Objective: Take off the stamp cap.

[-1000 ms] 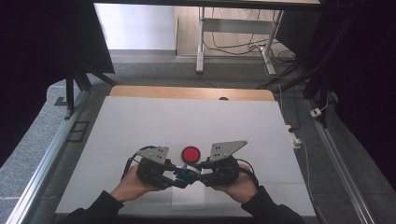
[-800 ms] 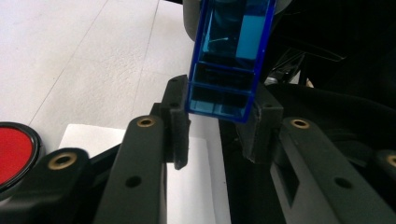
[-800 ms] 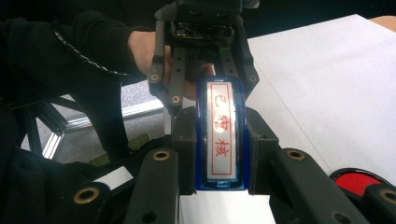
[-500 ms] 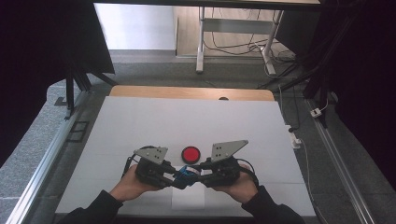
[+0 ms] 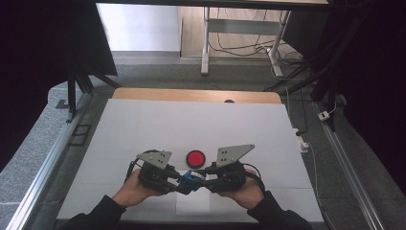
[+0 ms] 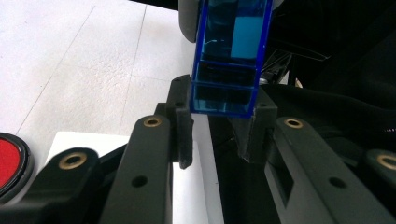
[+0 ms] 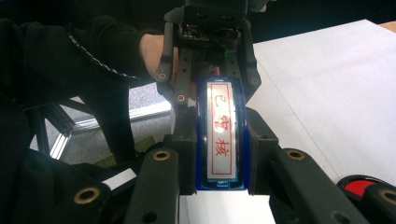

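Note:
A blue see-through stamp hangs between my two grippers, just above the table's near edge. My left gripper is shut on one end of it, and my right gripper is shut on the other. In the left gripper view the stamp's blue body sits pinched between the left gripper's pads. The right gripper view has the stamp's white label with red characters clamped in the right gripper, with the left gripper holding the far end.
A red round disc with a black rim lies on the white table just beyond the grippers. A small white paper sheet lies under them. A wooden strip borders the far edge. Metal rails run along both sides.
The left gripper's grey plate has shifted slightly to the left. Both hands otherwise hold still with the stamp between them.

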### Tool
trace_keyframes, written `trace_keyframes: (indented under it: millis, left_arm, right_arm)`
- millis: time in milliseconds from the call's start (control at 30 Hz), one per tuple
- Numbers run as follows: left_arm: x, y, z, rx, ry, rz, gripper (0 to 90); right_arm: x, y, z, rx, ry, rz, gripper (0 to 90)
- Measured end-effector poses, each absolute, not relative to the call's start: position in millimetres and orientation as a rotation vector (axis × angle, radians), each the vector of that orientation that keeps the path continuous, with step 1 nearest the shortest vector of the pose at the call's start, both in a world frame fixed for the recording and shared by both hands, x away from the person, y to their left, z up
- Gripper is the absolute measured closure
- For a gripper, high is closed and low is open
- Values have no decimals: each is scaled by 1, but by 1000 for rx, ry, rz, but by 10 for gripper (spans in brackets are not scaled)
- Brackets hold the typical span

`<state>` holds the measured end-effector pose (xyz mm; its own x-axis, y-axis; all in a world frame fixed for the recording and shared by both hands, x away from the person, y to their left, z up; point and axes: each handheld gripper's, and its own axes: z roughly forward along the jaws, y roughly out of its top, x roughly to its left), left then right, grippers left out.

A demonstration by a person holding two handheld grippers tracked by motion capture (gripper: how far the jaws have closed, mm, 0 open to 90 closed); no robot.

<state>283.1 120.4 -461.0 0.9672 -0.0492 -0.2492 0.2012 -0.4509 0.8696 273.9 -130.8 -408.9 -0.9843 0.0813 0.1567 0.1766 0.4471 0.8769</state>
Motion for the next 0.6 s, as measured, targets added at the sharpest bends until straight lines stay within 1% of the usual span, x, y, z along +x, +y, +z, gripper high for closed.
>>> trace_keyframes:
  millis: [233,367,600]
  left_arm:
    - [283,121,-461,2025,120,-290,693]
    - [283,121,-466,2052,132,-294,692]
    - [283,122,-465,2042,155,-272,691]
  right_arm:
    - [274,-131,-409,-229,-2598,-1590,704]
    - [279,-142,-402,-292,-2581,-1668,705]
    - [279,-142,-404,-301,-2592,-1655,704]
